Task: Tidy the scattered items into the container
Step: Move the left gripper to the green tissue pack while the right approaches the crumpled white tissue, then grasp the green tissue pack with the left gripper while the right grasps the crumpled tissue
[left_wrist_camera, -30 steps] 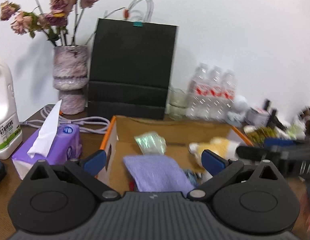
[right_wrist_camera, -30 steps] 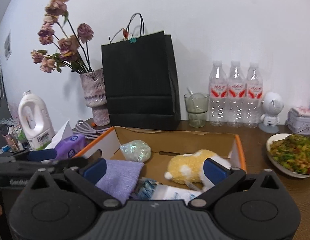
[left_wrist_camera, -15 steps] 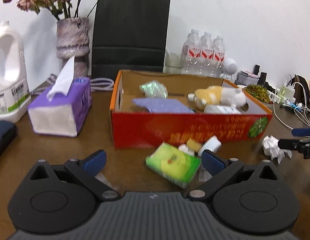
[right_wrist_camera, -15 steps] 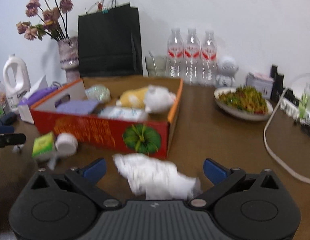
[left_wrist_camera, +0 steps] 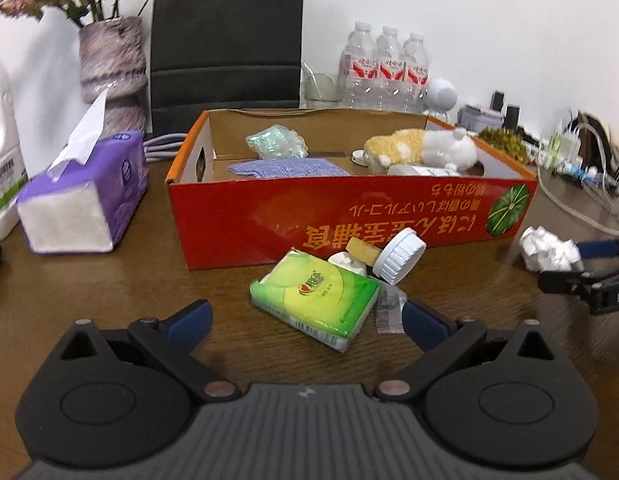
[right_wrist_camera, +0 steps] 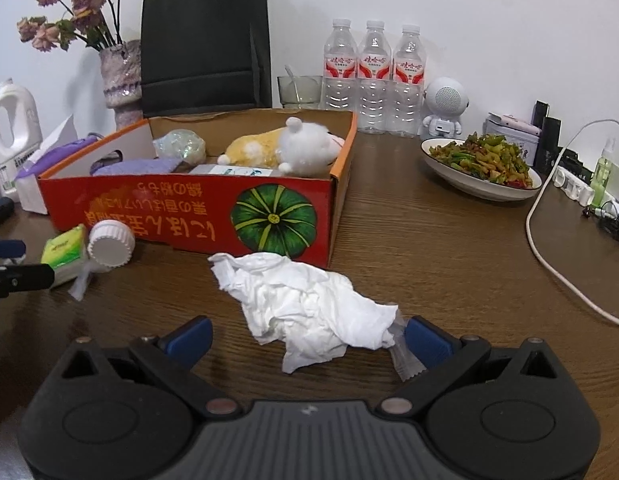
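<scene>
A red cardboard box (left_wrist_camera: 245,216) (right_wrist_camera: 189,208) holds a plush toy (left_wrist_camera: 421,148), a purple cloth (left_wrist_camera: 285,168) and a shiny bag (left_wrist_camera: 277,142). In front of it lie a green tissue pack (left_wrist_camera: 317,298) (right_wrist_camera: 63,250), a white-capped jar (left_wrist_camera: 399,256) (right_wrist_camera: 111,242) and a yellow block (left_wrist_camera: 361,248). My left gripper (left_wrist_camera: 305,320) is open just short of the tissue pack. A crumpled white tissue (right_wrist_camera: 309,304) (left_wrist_camera: 547,248) lies between the open fingers of my right gripper (right_wrist_camera: 307,336).
A purple tissue box (left_wrist_camera: 81,200), a vase (left_wrist_camera: 111,68), a black paper bag (left_wrist_camera: 227,36) and water bottles (right_wrist_camera: 373,76) stand around the box. A plate of food (right_wrist_camera: 481,164), a white cable (right_wrist_camera: 549,248) and a small robot speaker (right_wrist_camera: 445,104) are at the right.
Both grippers drew back from above the box and came down to the table in front of it. The left now faces the tissue pack, the right straddles the crumpled tissue.
</scene>
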Demonstrator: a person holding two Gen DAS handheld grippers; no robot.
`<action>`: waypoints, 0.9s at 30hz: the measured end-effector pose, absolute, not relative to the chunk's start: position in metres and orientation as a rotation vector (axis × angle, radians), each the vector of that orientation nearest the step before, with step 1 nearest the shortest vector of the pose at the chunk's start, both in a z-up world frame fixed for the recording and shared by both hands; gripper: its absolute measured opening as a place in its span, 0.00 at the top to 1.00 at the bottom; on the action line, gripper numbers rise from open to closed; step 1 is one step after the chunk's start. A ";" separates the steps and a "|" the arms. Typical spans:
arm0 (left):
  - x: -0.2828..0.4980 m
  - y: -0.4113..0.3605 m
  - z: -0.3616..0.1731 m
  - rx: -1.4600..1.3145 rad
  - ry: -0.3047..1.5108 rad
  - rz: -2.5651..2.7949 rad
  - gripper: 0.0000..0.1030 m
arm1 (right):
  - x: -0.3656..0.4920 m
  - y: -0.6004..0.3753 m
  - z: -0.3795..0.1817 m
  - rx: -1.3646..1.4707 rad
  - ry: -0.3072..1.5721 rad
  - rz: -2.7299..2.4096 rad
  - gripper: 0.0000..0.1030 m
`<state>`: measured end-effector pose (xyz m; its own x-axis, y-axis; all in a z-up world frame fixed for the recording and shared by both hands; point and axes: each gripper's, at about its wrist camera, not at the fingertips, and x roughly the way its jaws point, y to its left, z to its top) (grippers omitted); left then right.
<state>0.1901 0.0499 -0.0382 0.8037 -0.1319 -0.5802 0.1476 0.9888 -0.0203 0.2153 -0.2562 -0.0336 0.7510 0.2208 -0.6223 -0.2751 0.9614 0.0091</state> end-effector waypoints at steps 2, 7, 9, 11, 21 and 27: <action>0.197 0.050 -0.037 0.038 0.617 -0.149 0.00 | 0.220 -0.255 -0.035 -0.098 0.670 0.269 0.00; 0.218 0.055 -0.041 0.015 0.658 -0.159 0.02 | 0.235 -0.253 -0.038 -0.093 0.689 0.262 0.00; 0.223 0.058 -0.047 -0.010 0.680 -0.182 0.06 | 0.239 -0.252 -0.039 -0.077 0.700 0.269 0.00; 0.222 0.054 -0.048 0.017 0.670 -0.178 0.13 | 0.241 -0.251 -0.039 -0.063 0.695 0.273 0.02; 0.211 0.060 -0.043 -0.047 0.624 -0.190 0.35 | 0.233 -0.251 -0.034 -0.043 0.640 0.292 0.53; 0.205 0.058 -0.042 -0.055 0.611 -0.174 0.35 | 0.225 -0.245 -0.031 -0.076 0.599 0.302 0.73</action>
<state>0.2047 0.0575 -0.0420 0.8049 -0.1791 -0.5657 0.1463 0.9838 -0.1032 0.2251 -0.2446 -0.0311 0.7835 0.2575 -0.5656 -0.3014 0.9534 0.0166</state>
